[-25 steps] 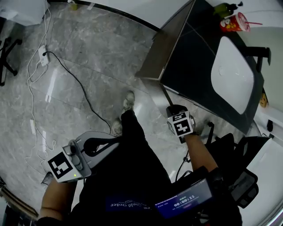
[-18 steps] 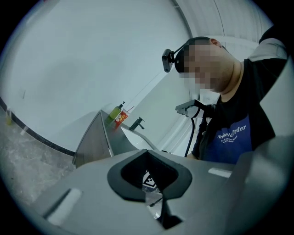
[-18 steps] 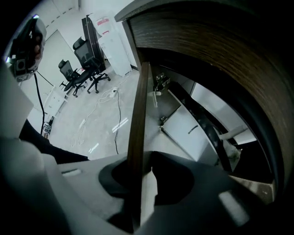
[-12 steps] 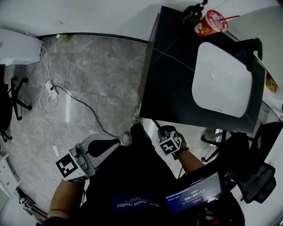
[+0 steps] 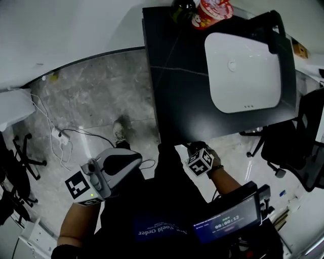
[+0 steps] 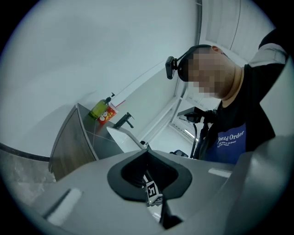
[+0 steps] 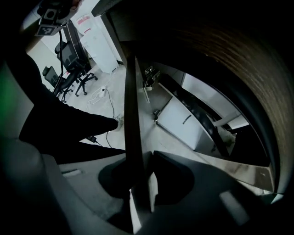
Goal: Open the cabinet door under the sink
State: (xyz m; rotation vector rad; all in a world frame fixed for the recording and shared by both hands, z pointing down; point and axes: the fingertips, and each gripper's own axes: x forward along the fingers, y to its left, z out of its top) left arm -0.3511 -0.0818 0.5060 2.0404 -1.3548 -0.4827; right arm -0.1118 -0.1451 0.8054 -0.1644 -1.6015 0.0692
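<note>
The black sink counter (image 5: 177, 86) with its white basin (image 5: 242, 71) fills the top of the head view. My right gripper (image 5: 202, 161) hangs at the counter's front edge, pointing down. In the right gripper view the right gripper (image 7: 140, 158) is shut on the thin top edge of the cabinet door (image 7: 131, 101), which stands swung out. Beside the door the cabinet's inside (image 7: 183, 114) shows, with hinges and a white panel. My left gripper (image 5: 101, 174) is held level near my body, well left of the counter. In its own view the left gripper (image 6: 147, 151) looks shut with nothing in it.
A red snack cup (image 5: 212, 9) and a green bottle (image 5: 183, 7) stand at the counter's back corner, and a black faucet (image 5: 276, 30) arches over the basin. A black office chair (image 5: 298, 146) stands right of the counter. Cables (image 5: 61, 136) lie on the marble floor at left.
The head view has swung round, so the counter now lies across the top. My left gripper has drifted right and slightly up. The right gripper stays at the counter's front edge.
</note>
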